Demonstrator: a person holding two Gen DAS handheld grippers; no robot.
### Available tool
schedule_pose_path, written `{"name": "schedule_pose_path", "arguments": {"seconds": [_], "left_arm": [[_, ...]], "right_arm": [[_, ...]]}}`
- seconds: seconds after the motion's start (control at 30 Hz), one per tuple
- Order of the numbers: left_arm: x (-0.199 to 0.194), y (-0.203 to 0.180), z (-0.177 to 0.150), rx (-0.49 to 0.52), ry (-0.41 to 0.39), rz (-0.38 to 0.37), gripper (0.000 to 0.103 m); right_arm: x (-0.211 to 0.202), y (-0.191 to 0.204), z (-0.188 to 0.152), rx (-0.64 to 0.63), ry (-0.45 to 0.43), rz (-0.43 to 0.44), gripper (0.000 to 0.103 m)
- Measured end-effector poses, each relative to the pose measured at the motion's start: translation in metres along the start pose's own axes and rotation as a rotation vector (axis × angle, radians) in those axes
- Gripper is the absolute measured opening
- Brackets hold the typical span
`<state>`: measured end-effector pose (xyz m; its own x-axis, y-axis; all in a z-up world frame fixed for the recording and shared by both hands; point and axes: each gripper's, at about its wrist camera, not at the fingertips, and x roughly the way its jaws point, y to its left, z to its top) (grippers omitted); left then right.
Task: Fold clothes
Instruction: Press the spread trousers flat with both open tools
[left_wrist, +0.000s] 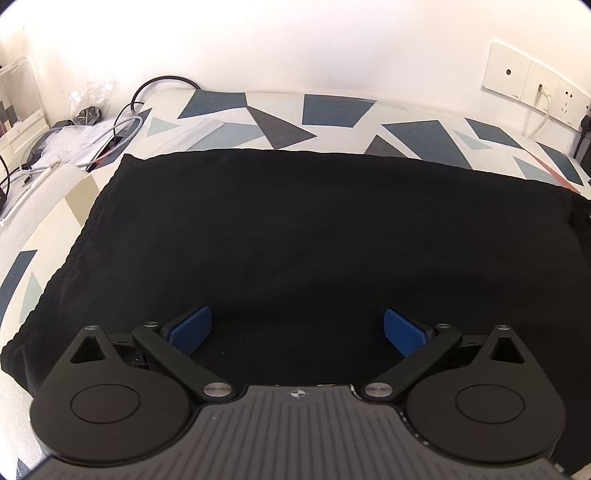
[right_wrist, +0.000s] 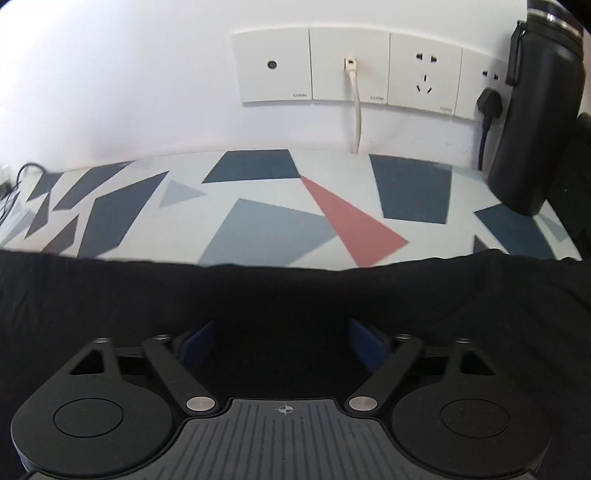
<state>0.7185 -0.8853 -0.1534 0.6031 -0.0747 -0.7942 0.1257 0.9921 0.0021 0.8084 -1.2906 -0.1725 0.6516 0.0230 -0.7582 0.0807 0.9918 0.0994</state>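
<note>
Left gripper (left_wrist: 297, 332), bottom centre of left wrist view: blue pads (left_wrist: 190, 328) spread wide, nothing betw. them, poised over black garment (left_wrist: 314, 229). Garment lies flat on patterned table (left_wrist: 332, 110), filling centre and lower frame; far edge runs straight across upper third, left edge slants to lower left. Cables (left_wrist: 122, 125) and clear plastic wrap at upper left, off the cloth; wall sockets (left_wrist: 532, 85) at upper right. Right gripper (right_wrist: 282, 343), bottom centre of right wrist view: jaws wide apart, pads (right_wrist: 365, 343) dim and blurred against same garment (right_wrist: 295, 295), no cloth pinched. Garment's far edge crosses mid-frame; bare table (right_wrist: 266, 225) w. grey, blue and pink shapes beyond. Socket panel (right_wrist: 347, 66) w. white cable top centre; black bottle (right_wrist: 535, 122) upper right.
</note>
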Motion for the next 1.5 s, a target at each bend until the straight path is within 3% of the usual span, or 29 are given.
{"name": "schedule_pose_path", "arguments": {"seconds": [0.1,0.17,0.23,0.47,0.63,0.83,0.93,1.0,1.07,1.13,1.5], "left_arm": [[-0.019,0.005,-0.003,0.004,-0.050,0.015,0.097],[-0.037,0.011,-0.009,0.049,-0.096,0.025,0.098],[-0.051,0.024,-0.014,0.075,-0.093,0.040,0.099],[-0.066,0.089,-0.032,-0.042,0.010,0.068,0.099],[-0.061,0.108,-0.032,-0.090,0.067,0.047,0.100],[-0.054,0.092,-0.005,0.014,0.040,-0.023,0.102],[-0.042,0.086,0.007,0.014,0.080,-0.093,0.103],[-0.031,0.078,0.010,0.031,0.104,-0.118,0.102],[-0.022,0.068,0.009,0.061,0.131,-0.101,0.103],[-0.016,0.058,0.008,0.083,0.150,-0.085,0.103],[-0.016,0.055,0.002,0.100,0.139,-0.064,0.103]], "right_arm": [[-0.005,0.008,-0.002,0.103,-0.010,-0.028,0.091],[-0.025,0.014,-0.009,0.160,-0.006,0.075,0.102],[-0.044,0.024,-0.022,0.175,-0.007,0.148,0.102],[-0.090,0.077,-0.075,0.120,0.045,0.013,0.102],[-0.099,0.114,-0.093,0.145,0.099,-0.073,0.102],[-0.097,0.160,-0.106,0.106,0.132,-0.139,0.102],[-0.098,0.179,-0.107,0.066,0.126,-0.177,0.102],[-0.094,0.187,-0.112,0.037,0.143,-0.143,0.102],[-0.087,0.192,-0.118,0.006,0.170,-0.120,0.102],[-0.090,0.196,-0.122,0.011,0.137,-0.132,0.102],[-0.095,0.200,-0.121,0.074,0.163,-0.166,0.102]]}}
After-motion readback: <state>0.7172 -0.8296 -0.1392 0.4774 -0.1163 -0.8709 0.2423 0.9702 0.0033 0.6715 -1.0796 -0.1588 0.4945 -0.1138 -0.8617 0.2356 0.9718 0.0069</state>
